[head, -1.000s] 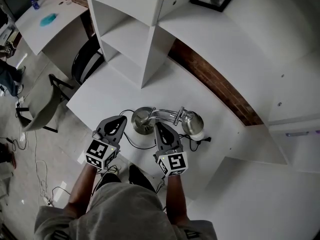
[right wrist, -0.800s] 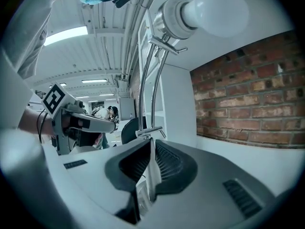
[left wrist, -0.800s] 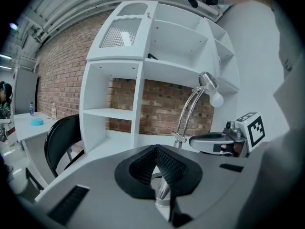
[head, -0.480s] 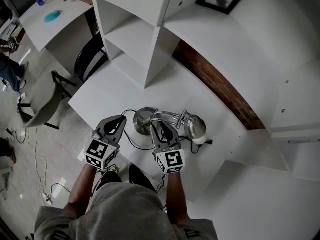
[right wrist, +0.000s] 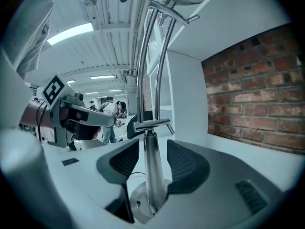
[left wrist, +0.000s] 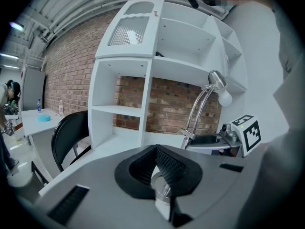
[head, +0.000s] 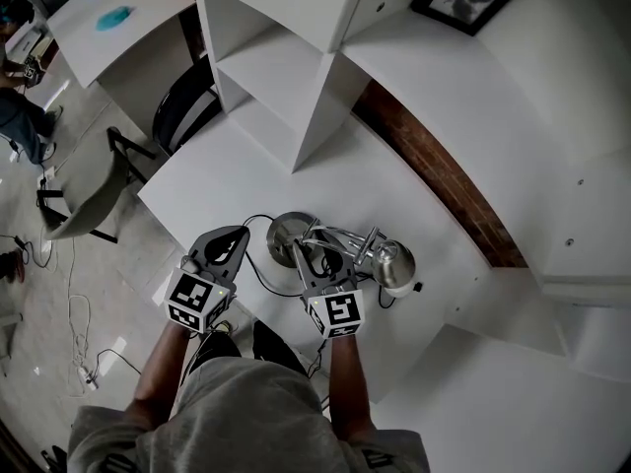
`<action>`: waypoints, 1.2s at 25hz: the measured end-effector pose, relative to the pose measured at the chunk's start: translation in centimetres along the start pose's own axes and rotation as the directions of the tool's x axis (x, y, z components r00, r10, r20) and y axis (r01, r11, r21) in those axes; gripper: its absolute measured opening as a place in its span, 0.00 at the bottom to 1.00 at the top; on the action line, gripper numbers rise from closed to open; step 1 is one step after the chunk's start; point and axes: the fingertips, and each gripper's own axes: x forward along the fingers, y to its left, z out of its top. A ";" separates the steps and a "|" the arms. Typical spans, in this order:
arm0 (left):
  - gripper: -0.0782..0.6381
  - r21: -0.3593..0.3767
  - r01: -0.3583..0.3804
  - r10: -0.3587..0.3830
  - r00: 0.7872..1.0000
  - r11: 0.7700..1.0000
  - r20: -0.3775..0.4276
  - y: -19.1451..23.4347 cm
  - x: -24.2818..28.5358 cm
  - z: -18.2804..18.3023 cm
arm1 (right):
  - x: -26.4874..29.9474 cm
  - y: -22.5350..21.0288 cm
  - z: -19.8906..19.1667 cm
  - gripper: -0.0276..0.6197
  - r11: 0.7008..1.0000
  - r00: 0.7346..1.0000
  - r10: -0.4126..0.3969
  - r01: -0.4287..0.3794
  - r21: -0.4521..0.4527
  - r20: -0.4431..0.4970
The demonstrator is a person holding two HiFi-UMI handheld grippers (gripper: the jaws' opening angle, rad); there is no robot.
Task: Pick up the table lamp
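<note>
Jaws of the right claw (head: 315, 254) have just been opening and stand wide around the stem of the table lamp (head: 291, 233) without pressing it, lamp upright on the near tabletop (head: 227, 180), so lifting first needs a squeeze; left claw (head: 229, 244) closed, empty

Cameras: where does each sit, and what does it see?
Head view: on the person's head, looking down at table lamp, left gripper, right gripper, forearms.
Left gripper view: on that gripper, along its shut jaws toward the shelf unit.
Right gripper view: on that gripper; its jaws, just opening, straddle the lamp stem without touching.
Shared: both gripper views show the lamp and the other gripper.
</note>
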 end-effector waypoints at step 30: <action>0.11 -0.045 -0.061 0.060 0.998 0.997 -0.030 3.3 1.2 -1.1 | 4.1 0.2 -0.1 0.32 0.997 0.997 0.075 -0.075 0.013 0.007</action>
